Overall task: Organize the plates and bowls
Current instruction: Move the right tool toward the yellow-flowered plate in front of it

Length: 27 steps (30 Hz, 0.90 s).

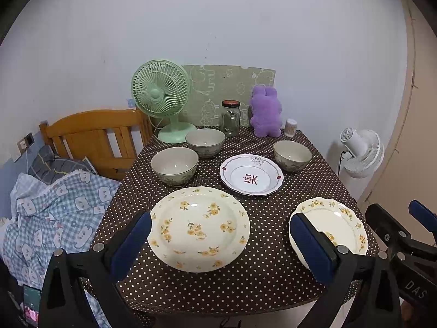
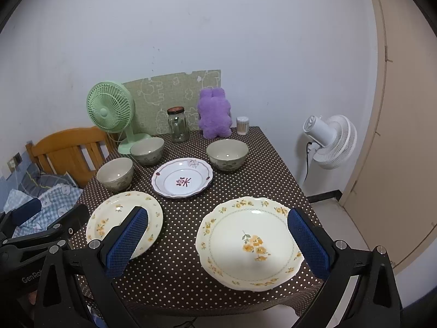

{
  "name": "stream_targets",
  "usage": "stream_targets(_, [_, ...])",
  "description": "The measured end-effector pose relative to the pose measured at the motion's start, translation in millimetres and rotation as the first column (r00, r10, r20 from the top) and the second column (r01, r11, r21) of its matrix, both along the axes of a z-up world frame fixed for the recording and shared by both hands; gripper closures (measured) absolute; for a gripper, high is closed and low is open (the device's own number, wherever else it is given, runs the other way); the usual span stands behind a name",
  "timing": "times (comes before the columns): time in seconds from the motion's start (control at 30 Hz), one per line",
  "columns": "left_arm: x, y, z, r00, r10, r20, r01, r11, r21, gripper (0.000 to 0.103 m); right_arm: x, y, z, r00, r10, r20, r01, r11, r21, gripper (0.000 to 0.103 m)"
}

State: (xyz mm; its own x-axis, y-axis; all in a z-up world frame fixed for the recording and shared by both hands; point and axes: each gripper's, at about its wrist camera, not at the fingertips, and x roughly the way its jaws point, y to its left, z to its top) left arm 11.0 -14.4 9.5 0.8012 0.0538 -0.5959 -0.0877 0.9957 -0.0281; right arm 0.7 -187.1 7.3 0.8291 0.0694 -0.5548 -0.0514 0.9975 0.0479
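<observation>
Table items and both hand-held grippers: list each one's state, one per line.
Left hand-held gripper: open, empty.
Right hand-held gripper: open, empty.
Large floral plate: flat, empty, unstacked.
Scalloped floral plate: flat, empty, unstacked.
Purple-patterned plate: flat, empty.
Three bowls: upright, empty, apart.
Jar: upright, lid on.
Green fan: upright.

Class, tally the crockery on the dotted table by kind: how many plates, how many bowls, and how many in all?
Plates: 3 (round yellow-flower plate, scalloped yellow-flower plate, purple-pattern plate)
Bowls: 3 (left bowl, back bowl, right bowl)
Total: 6
</observation>
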Motion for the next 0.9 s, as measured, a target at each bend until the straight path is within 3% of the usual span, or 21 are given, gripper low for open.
stream_targets(0.9, [1.9,4.7,-0.2,1.000,0.015,0.004,-0.015,1.000,0.005,0.002,3.9,2.7,-1.6,1.000,0.009,-0.008,-0.009,1.000,-0.001,0.000])
